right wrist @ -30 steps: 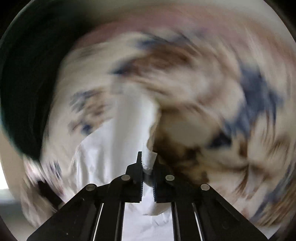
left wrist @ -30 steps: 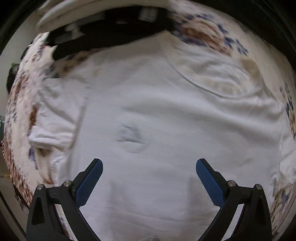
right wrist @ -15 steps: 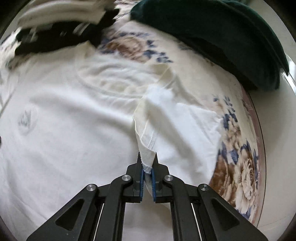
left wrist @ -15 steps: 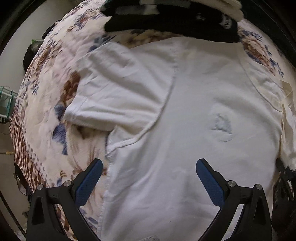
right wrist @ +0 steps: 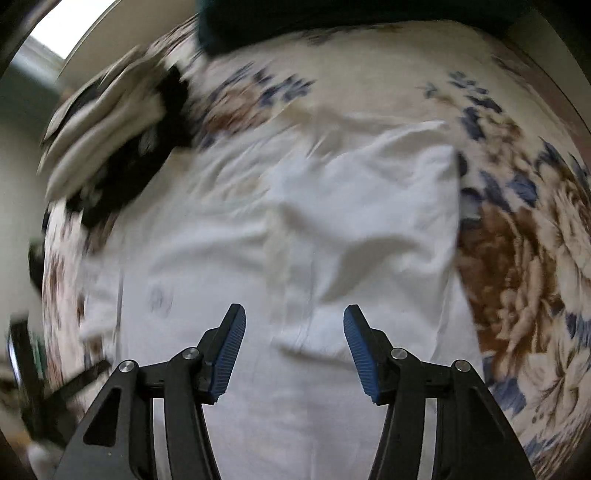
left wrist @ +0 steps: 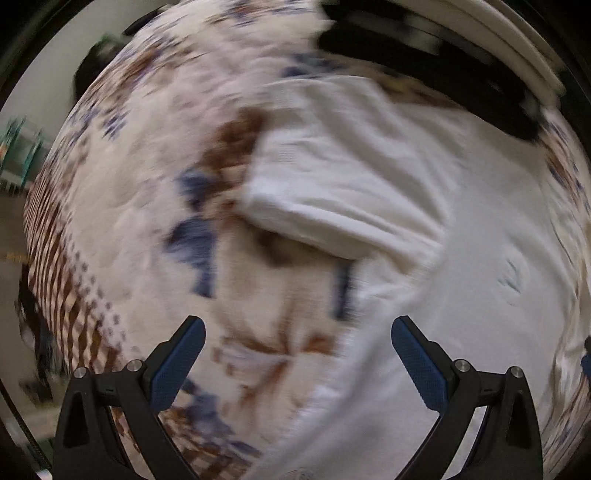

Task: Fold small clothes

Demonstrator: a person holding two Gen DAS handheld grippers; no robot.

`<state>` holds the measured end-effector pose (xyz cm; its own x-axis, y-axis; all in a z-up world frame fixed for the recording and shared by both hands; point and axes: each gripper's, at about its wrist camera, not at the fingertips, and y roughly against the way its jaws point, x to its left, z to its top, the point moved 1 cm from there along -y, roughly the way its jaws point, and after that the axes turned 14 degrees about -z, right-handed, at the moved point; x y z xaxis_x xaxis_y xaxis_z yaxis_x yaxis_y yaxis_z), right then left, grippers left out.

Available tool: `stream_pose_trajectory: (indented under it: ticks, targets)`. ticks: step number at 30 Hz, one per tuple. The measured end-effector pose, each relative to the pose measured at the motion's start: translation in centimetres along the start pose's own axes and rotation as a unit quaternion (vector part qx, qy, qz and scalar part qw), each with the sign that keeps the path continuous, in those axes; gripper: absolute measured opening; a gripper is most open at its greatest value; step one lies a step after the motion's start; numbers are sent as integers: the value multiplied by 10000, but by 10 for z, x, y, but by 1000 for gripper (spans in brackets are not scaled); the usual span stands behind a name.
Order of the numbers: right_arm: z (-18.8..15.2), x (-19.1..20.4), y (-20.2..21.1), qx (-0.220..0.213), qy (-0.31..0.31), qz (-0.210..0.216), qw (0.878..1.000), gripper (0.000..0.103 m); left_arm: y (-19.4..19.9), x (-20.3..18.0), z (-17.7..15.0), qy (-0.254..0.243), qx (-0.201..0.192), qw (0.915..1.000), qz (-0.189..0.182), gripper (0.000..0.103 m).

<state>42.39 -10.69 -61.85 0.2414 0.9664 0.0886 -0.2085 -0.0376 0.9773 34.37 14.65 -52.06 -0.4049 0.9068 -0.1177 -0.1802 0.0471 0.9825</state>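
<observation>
A white T-shirt (left wrist: 424, 229) lies spread on a floral bedspread (left wrist: 122, 229). In the left wrist view its sleeve (left wrist: 332, 192) sticks out to the left. My left gripper (left wrist: 295, 332) hangs open above the shirt's side edge and the bedspread, with nothing between its fingers. In the right wrist view the other sleeve (right wrist: 373, 206) lies folded over the T-shirt's (right wrist: 221, 258) body. My right gripper (right wrist: 293, 321) hovers over that fold, its jaws opening, and no cloth sits between the blue pads.
A stack of folded black and white clothes (left wrist: 450, 55) lies beyond the shirt's collar, also seen as the stack (right wrist: 118, 140) in the right wrist view. A dark green cloth (right wrist: 332, 18) lies at the far end of the bedspread (right wrist: 524, 229). The bed's edge (left wrist: 40, 229) runs at left.
My right gripper carried the sleeve over the shirt's body, then let go and opened. My left gripper slid left from over the chest to the shirt's side edge, staying open.
</observation>
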Motion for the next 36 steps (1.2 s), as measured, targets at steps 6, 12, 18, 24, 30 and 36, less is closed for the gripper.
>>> stream_pose_trajectory:
  ticks: [6,12,18,24,30,36]
  targets:
    - [-2,41,-22,-256,988,-1090,9888,58,1,55,13,536,-44,9985,70,103]
    - [-44,75,-40,-571,2120,-2488,9433,6,-7,112,24,963,21,9950,-257,103]
    - [-52,88,-42,-374,2366,-2392,9409,6,-22,168,37,1857,-37,9738,-1315,103]
    - [-16,59,-39,169,1057,-1691,9798,45,-48,212,52,3475,-74,8971,-2727,103]
    - [-12,30,-35,341,330,-1666,9849,45,-50,208,72,3656,-680,8884,-2691,96]
    - [-12,9,-39,581,5,-1857,9809,45,-33,155,89,2616,-1111,9270,-2449,8]
